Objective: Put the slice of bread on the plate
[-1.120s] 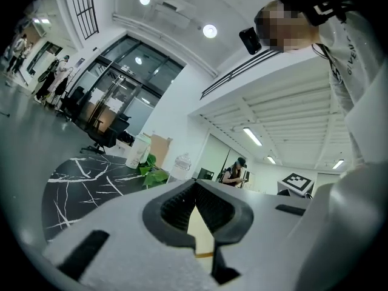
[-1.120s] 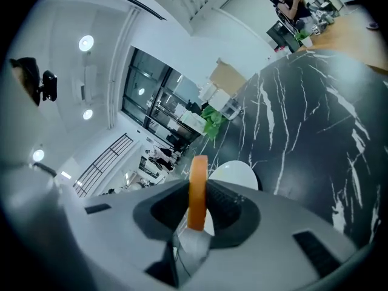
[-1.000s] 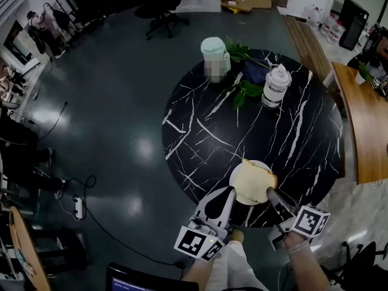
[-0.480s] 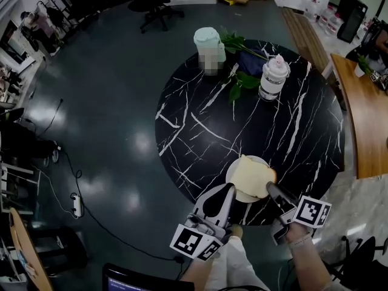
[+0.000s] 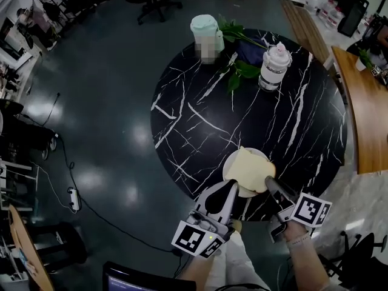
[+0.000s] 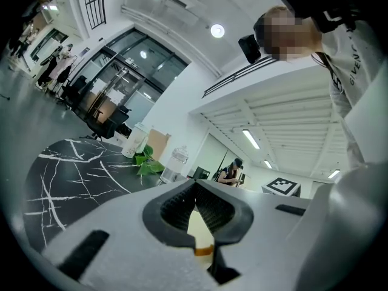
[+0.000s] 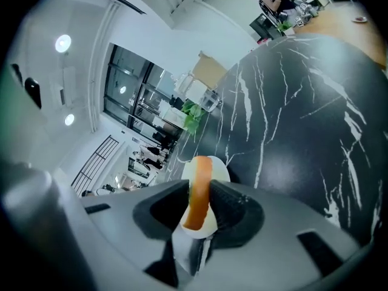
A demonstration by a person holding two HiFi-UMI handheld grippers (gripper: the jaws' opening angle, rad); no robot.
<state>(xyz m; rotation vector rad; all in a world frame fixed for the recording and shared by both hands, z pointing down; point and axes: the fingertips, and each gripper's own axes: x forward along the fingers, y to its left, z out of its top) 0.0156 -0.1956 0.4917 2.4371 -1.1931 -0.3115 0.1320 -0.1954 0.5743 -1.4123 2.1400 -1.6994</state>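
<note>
Presently the pale bread slice (image 5: 250,170) is gripped by the right tool (image 5: 268,181) above the round white plate (image 5: 225,172); the left tool (image 5: 233,186) is closed.

The left gripper (image 5: 229,190) and right gripper (image 5: 271,185) are pale grey plastic, with black ribbed fingers (image 6: 176,204) and black-and-white square-marker cubes (image 5: 195,240).

Head view: steeply down on the table (image 5: 200,126) from well above. Cameras ride close behind the left claw (image 5: 230,188) and right claw (image 5: 268,182), facing low across that table; both apparently catch the far bottle (image 5: 274,71).
</note>
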